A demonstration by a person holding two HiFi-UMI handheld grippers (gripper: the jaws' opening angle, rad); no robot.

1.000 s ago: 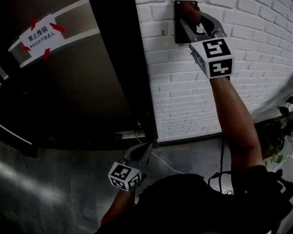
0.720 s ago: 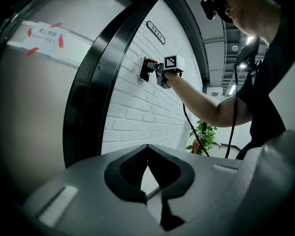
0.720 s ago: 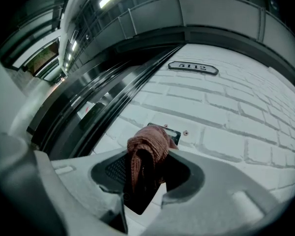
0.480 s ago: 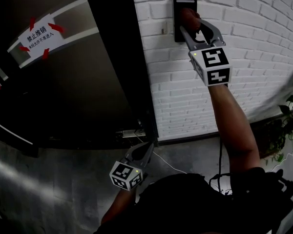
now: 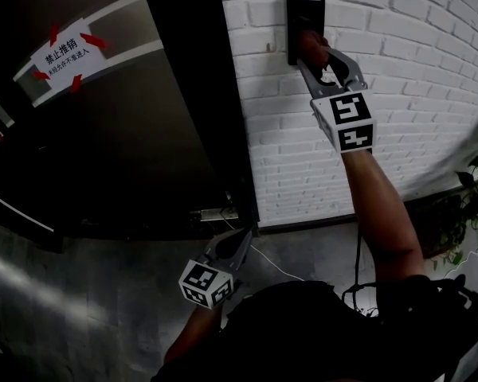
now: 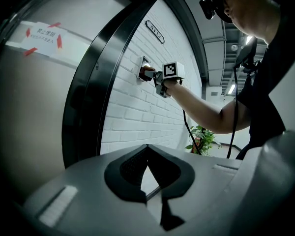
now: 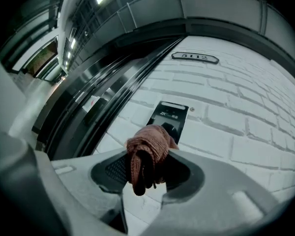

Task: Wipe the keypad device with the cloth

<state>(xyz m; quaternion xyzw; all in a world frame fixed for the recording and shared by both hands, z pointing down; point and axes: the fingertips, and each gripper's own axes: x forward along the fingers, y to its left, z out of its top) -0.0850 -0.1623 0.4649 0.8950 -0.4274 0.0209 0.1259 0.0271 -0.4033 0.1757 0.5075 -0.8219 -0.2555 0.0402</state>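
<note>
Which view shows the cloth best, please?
The right gripper view: the cloth sits close, gripped in the right tongs. The head view shows a small lump at the keypad device; the left gripper view, a speck.

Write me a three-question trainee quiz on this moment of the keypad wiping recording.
1. Multiple choice: what is between the jaws of the right gripper?
A) a bunched brown cloth
B) a yellow sponge
C) nothing
2. True or false: the left gripper is pressed against the keypad device.
3. Fill in: the keypad device is mounted on a white ___ wall.

Key: 1 A. 2 False: it hangs low by the person's side, shut on nothing, far from the device. 3 brick.
</note>
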